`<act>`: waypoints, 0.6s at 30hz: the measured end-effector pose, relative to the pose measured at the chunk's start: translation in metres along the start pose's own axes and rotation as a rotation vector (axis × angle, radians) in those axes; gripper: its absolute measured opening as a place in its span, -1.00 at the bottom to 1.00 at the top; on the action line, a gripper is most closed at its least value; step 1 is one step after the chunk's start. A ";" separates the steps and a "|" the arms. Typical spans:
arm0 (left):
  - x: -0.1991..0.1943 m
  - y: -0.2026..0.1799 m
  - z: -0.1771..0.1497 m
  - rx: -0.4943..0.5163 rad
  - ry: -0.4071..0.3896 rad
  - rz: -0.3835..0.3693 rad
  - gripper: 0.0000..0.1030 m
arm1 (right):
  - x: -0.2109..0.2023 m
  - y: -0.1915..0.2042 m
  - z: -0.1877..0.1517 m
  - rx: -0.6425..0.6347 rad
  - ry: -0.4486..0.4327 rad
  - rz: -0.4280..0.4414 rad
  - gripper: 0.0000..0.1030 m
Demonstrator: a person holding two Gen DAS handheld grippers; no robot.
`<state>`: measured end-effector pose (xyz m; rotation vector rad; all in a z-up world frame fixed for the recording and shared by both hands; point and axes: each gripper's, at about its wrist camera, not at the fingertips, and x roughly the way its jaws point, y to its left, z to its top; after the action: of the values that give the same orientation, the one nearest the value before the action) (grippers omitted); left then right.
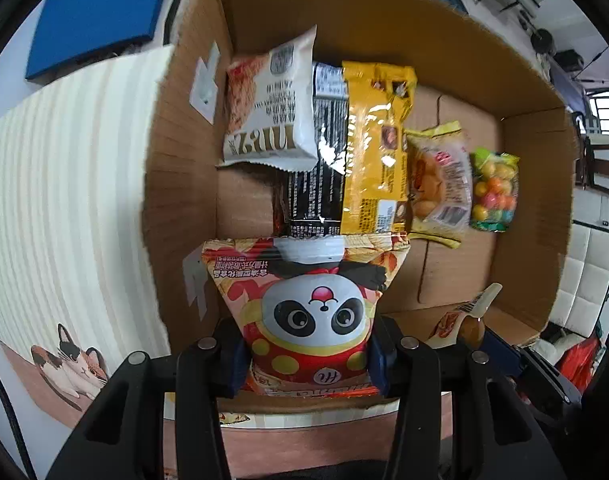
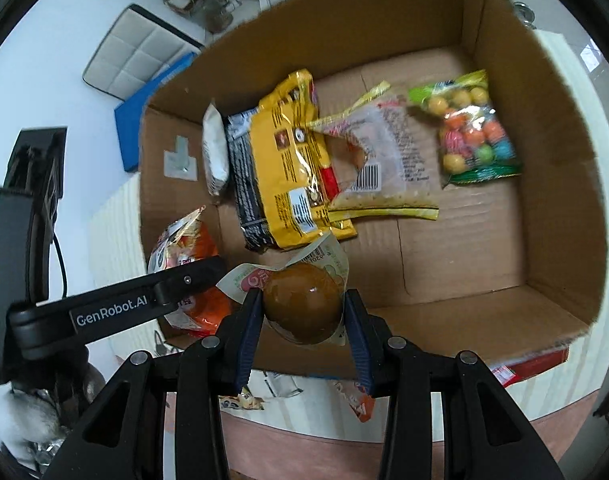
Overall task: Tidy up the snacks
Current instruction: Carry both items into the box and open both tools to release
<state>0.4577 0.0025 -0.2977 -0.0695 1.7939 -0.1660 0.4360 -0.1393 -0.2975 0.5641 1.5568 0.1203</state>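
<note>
White floor w/ a blue mat and white quilted cushion lying on it. Table has cream ribbed cloth w/ cat print. Window far right, daylight.

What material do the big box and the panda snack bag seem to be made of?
Box: brown corrugated cardboard, matte; ribbed lines and rough torn edges show on its walls.
Panda snack bag: probably thin printed plastic film, glossy; it shows wrinkles and a crimped seal at its edge.
</note>
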 end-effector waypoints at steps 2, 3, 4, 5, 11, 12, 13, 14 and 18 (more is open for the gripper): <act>0.007 0.001 0.003 0.004 0.017 0.015 -0.15 | 0.008 0.000 0.001 -0.007 0.016 -0.008 -0.15; 0.010 0.000 0.004 0.010 0.024 0.020 -0.15 | 0.011 0.000 0.002 -0.012 0.025 -0.011 -0.15; 0.012 0.000 0.005 0.018 0.034 0.021 -0.15 | 0.013 0.000 0.002 -0.015 0.031 -0.013 -0.14; 0.014 0.000 0.006 0.023 0.057 0.012 -0.14 | 0.016 0.000 0.003 -0.018 0.043 -0.012 -0.13; 0.021 0.001 0.005 0.011 0.087 0.019 0.24 | 0.030 0.001 0.007 -0.059 0.128 -0.073 0.66; 0.021 0.000 0.003 0.022 0.083 0.028 0.47 | 0.029 0.002 0.008 -0.071 0.123 -0.090 0.66; 0.021 -0.001 0.003 0.028 0.083 0.029 0.55 | 0.029 0.002 0.008 -0.074 0.120 -0.101 0.66; 0.019 -0.002 0.003 0.027 0.079 0.033 0.61 | 0.028 0.001 0.008 -0.076 0.121 -0.111 0.67; 0.010 -0.005 0.005 0.028 0.060 0.025 0.68 | 0.023 0.002 0.009 -0.105 0.118 -0.173 0.74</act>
<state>0.4596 -0.0042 -0.3075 -0.0222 1.8515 -0.1766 0.4456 -0.1305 -0.3182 0.3429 1.6964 0.1045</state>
